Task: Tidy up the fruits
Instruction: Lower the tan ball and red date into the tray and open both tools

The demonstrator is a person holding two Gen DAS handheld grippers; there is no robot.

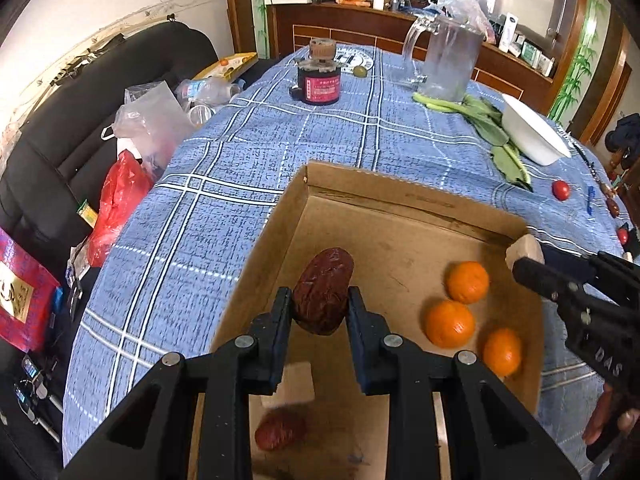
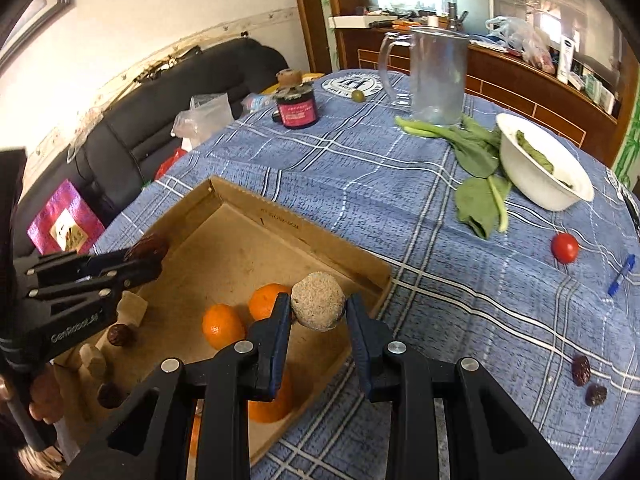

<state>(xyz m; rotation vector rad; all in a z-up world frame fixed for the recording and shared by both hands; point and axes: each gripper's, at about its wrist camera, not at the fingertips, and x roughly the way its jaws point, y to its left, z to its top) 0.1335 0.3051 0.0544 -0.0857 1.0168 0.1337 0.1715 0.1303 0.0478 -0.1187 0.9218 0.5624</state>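
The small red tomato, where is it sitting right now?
In the right wrist view the tomato lies on the blue checked tablecloth at the right, outside the cardboard tray, between the white bowl and a blue pen.

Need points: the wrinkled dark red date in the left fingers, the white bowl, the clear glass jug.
wrinkled dark red date (image 1: 323,290), left wrist view, middle of its body
white bowl (image 2: 532,168), right wrist view, inner wall
clear glass jug (image 2: 438,76), right wrist view, side wall
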